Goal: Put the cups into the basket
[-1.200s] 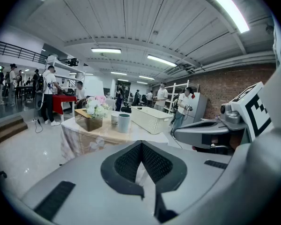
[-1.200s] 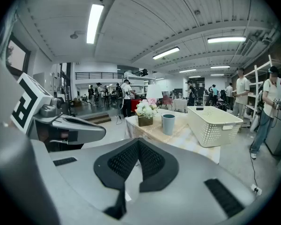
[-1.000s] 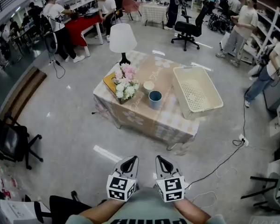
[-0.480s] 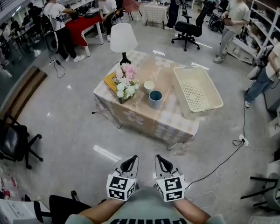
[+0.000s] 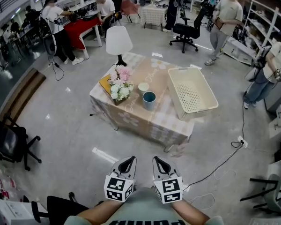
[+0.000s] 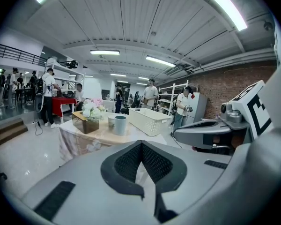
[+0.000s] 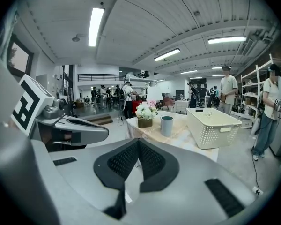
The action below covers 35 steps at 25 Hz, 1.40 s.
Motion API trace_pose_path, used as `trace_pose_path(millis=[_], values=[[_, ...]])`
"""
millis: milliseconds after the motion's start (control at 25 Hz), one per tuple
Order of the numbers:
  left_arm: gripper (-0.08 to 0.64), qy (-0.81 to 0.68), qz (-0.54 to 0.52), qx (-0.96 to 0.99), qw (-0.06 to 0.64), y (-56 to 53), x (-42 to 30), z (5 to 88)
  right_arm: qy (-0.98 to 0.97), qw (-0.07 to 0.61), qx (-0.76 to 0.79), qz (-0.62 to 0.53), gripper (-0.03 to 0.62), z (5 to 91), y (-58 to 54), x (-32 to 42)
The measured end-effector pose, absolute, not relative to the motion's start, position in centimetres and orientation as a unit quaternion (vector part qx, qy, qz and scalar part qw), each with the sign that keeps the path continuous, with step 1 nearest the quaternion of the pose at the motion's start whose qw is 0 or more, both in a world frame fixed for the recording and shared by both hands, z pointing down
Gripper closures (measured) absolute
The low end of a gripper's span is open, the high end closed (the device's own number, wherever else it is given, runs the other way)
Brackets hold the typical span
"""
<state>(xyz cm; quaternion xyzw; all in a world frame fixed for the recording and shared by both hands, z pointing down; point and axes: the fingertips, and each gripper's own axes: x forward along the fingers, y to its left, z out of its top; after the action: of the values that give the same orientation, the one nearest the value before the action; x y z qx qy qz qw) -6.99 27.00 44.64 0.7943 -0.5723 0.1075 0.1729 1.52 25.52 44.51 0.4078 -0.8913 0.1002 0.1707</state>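
Grey left tongs (image 5: 129, 161) and right tongs (image 5: 158, 161) side by side (both closed), angled down

A cloth-covered table (image 5: 145, 123) stands mid-room on a glossy grey floor (image 5: 70, 121). Beyond the table: a black office chair (image 5: 185, 32) and a red-covered desk (image 5: 80, 26). Right of the table: open shelving (image 5: 268, 26). Left of the table: a second black chair (image 5: 11, 144). Above the table: a white ribbed ceiling (image 7: 145, 13) with strip lights (image 7: 96, 25).
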Motion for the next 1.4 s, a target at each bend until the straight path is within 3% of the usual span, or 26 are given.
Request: trace_pose_path(millis=[520,1400], values=[[0.558,-0.585,0.116,0.783,0.177,27.4,-1.8,45.6,-0.9,0.168,0.39,0.1,0.58,45.3,25.6,6.5],[0.558,-0.567,0.112,0.797,0.177,18.1,-4.0,45.9,-0.891,0.182,0.401,0.105,0.581,45.9,17.6,4.1]])
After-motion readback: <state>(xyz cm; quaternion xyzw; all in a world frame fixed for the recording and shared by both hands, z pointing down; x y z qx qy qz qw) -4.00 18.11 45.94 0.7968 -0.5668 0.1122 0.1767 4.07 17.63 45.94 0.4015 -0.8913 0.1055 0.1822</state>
